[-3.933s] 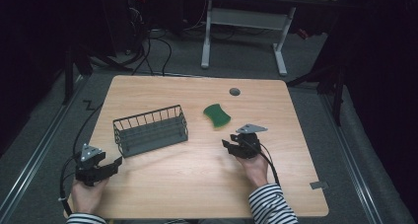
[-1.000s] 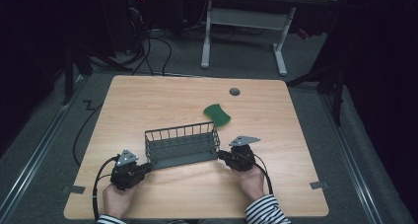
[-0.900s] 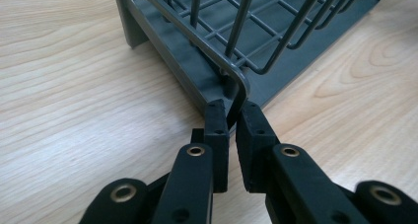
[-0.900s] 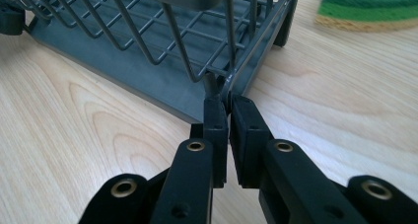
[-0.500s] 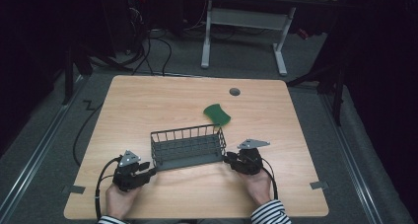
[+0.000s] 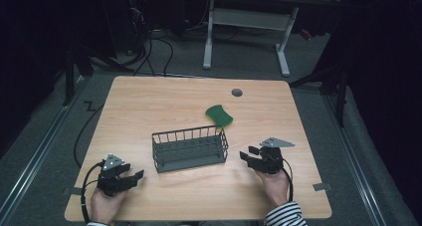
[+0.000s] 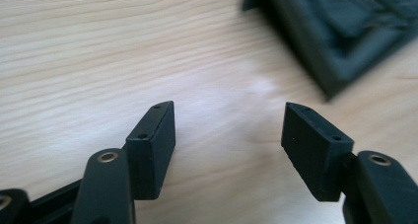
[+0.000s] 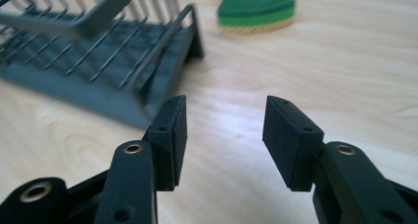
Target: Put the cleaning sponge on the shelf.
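A dark grey wire basket [image 6: 189, 148] stands upright near the middle of the wooden table [image 6: 149, 101]. A green sponge [image 6: 219, 115] lies just behind its right end. My left gripper [image 6: 130, 178] rests open near the front left edge, apart from the basket, whose corner [image 7: 345, 41] shows blurred at the upper right of the left gripper view. My right gripper [image 6: 247, 154] is open a little right of the basket. In the right gripper view the basket [image 8: 93, 51] is at upper left and the sponge [image 8: 256, 9] beyond; the gripper [image 8: 224, 135] holds nothing.
A round grommet hole [image 6: 237, 92] sits near the table's far edge. Behind the table stands a white desk frame [image 6: 246, 32] with cables on the floor. Bare tabletop lies to the left of and behind the basket.
The basket was carried from the left-centre toward the front middle of the table. Both grippers have let go of it and drawn apart, the left one going farther left.
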The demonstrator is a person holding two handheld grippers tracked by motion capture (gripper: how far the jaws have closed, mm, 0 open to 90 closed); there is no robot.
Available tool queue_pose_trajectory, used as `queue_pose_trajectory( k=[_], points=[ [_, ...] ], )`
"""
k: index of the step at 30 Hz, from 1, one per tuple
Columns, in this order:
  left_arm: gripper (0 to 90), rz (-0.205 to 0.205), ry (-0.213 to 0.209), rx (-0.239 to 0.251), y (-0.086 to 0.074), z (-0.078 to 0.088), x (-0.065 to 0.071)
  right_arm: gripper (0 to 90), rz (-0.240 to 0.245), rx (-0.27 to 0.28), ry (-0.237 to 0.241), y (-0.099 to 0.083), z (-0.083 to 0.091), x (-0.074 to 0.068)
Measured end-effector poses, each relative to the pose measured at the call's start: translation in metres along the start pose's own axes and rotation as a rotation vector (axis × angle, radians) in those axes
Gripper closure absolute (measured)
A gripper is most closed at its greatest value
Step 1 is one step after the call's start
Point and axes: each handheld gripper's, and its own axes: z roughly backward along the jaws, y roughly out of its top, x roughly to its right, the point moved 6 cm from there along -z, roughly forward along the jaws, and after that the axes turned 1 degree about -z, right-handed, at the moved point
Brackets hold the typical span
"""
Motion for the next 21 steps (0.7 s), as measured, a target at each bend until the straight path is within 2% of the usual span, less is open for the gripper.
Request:
queue_pose_trajectory(
  k=[4,7,10,15,21],
  points=[
    [37.7,0.023,0.064,0.009,0.006,-0.005,-0.016,52.3,-0.005,-0.007,-0.012,0.007,-0.006,0.008],
    [35.8,0.001,0.129,0.009,0.01,-0.01,-0.023,51.9,-0.02,0.012,-0.007,0.013,-0.009,0.012],
    [34.7,-0.023,0.164,0.029,0.01,-0.014,-0.026,51.1,-0.029,0.009,-0.014,0.02,-0.013,0.018],
    [33.1,-0.021,0.176,0.032,0.011,-0.015,-0.026,44.3,-0.054,0.001,-0.016,0.034,-0.025,0.025],
    [32.5,-0.018,0.171,0.032,0.01,-0.015,-0.026,39.5,-0.034,-0.048,-0.06,0.055,-0.044,0.034]
  ],
)
